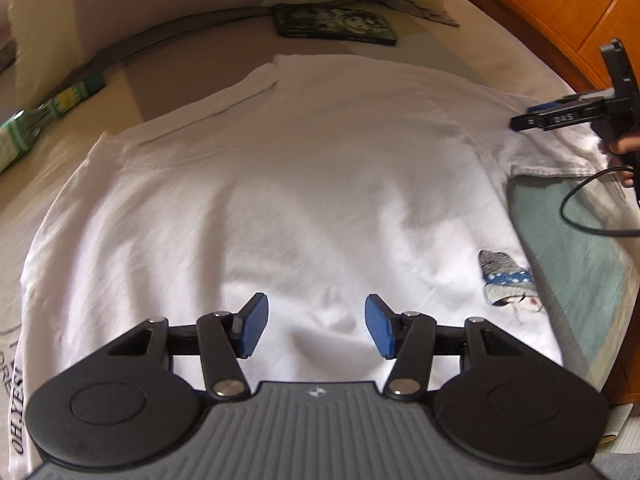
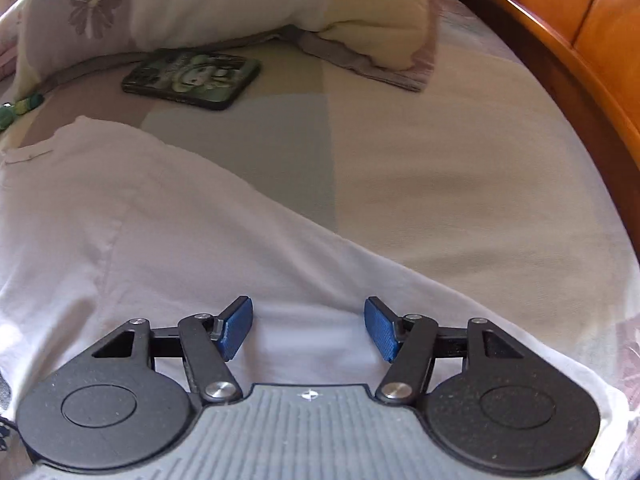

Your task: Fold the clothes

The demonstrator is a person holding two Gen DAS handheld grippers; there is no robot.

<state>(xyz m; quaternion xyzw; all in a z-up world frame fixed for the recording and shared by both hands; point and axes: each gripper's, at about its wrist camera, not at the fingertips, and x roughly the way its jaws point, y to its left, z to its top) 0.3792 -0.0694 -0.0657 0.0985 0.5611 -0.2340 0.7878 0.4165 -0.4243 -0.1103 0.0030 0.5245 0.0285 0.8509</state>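
Two tongs, both spread wide and holding nothing: my left gripper [image 1: 316,328] hovers over the middle of the white shirt [image 1: 280,200], and my right gripper [image 2: 308,328] hovers over the shirt's right-hand edge [image 2: 160,240], near where the cloth meets the bedspread [image 2: 460,200]. The shirt lies flat on the bed, mostly smooth, with black lettering [image 1: 16,400] showing at its far left border and a small bird print [image 1: 508,280] toward the right; a raised crease [image 1: 208,104] at the far left corner could be a flap already turned in, though I cannot tell. That leaves me unsure whether this is a spread shirt awaiting folds or one partly folded, so I judge only this much: any pinch should take the cloth at an edge or corner, catching every layer there, with both tongs lifting level so the fabric carries over without dragging wrinkles into the flat part. The soft bedspread gives under pressure, so I would press lightly. Around it, from the left: a green packet [image 1: 36,120] on the bed, a pillow [image 1: 120,8] with a flower print at the head, a dark printed case [image 1: 336,24] beside it, a teal cloth [image 1: 568,248] at the shirt's right, and the wooden bed frame [image 1: 560,8].
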